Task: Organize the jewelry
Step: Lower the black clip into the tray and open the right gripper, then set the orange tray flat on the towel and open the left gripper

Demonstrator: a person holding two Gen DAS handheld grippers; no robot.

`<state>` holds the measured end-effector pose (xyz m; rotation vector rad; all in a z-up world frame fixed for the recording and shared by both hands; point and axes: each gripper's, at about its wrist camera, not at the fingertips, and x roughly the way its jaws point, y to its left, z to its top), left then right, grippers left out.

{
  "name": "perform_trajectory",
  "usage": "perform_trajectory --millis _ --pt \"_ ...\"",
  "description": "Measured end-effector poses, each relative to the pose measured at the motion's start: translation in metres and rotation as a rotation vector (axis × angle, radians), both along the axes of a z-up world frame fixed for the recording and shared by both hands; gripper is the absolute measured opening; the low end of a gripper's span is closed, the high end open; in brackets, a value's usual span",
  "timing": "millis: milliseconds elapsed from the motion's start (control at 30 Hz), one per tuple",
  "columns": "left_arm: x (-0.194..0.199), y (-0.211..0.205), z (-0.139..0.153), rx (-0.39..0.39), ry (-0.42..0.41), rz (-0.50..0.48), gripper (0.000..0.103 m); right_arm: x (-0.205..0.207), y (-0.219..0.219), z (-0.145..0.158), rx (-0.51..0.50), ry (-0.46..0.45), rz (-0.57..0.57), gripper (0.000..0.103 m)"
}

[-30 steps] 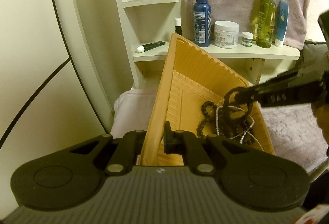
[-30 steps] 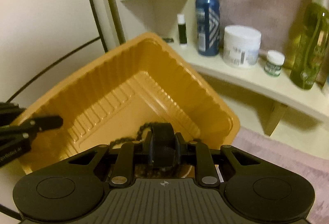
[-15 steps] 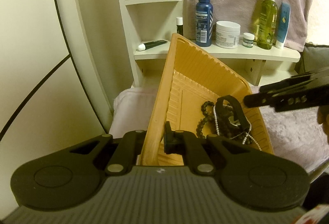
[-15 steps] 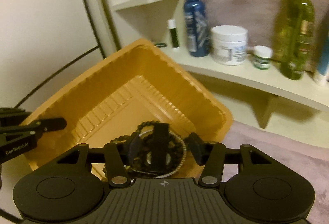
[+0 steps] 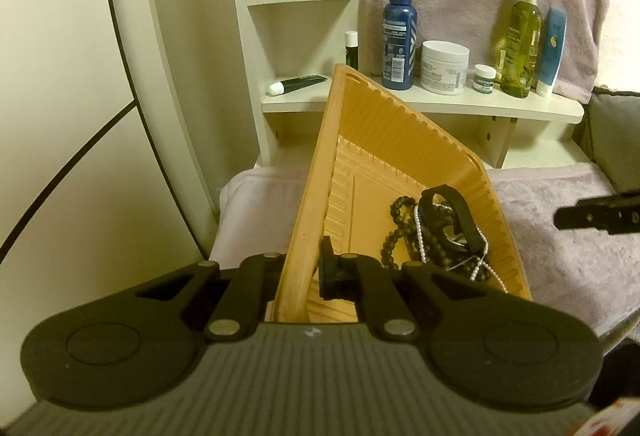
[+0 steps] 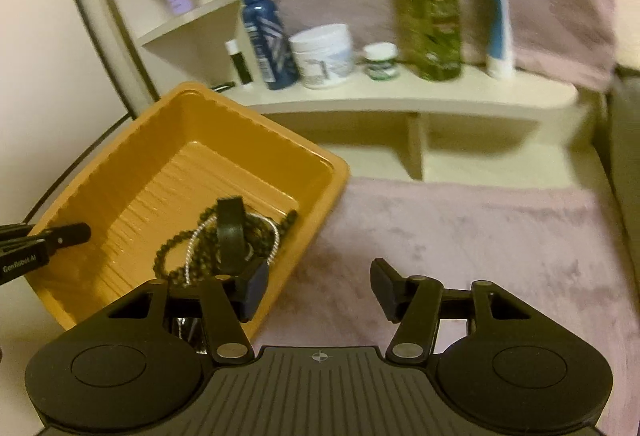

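Note:
An orange plastic tray [image 5: 376, 139] [image 6: 132, 155] rests on a pink towel. In it lie a black watch [image 5: 454, 203] [image 6: 230, 236], a dark bead necklace [image 5: 394, 240] [image 6: 176, 260] and a white pearl string [image 5: 420, 236] [image 6: 200, 240], tangled together at the tray's right end. My left gripper [image 5: 308, 272] is shut on the tray's near rim; its tips also show in the right wrist view [image 6: 68, 236]. My right gripper [image 6: 320, 290] is open and empty above the towel just right of the tray; its fingertip shows in the left wrist view [image 5: 580, 218].
A cream shelf [image 5: 440, 103] behind the tray holds a blue spray bottle [image 5: 398, 35], a white jar [image 5: 444, 65], a small jar [image 5: 486, 77], a green bottle [image 5: 520, 35] and a blue tube [image 5: 552, 51]. The pink towel [image 6: 480, 236] spreads right. A curved cream wall [image 5: 80, 115] stands left.
My right gripper opened, let go of the black watch into the tray, and drew back to the right. My left gripper stayed shut on the tray rim.

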<state>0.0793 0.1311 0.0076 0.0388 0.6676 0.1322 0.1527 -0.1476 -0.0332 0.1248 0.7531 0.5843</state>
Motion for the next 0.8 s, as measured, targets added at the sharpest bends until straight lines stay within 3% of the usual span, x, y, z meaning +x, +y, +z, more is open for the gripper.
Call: perform_trajectory --millis 467,800 --pt "0.001 0.013 -0.007 -0.060 0.010 0.012 0.006 -0.019 -0.017 0.000 0.021 0.034 -0.068 0.057" --pt "0.003 0.050 -0.031 -0.206 0.068 0.043 0.006 -0.028 -0.016 0.000 -0.002 0.037 -0.101 0.057"
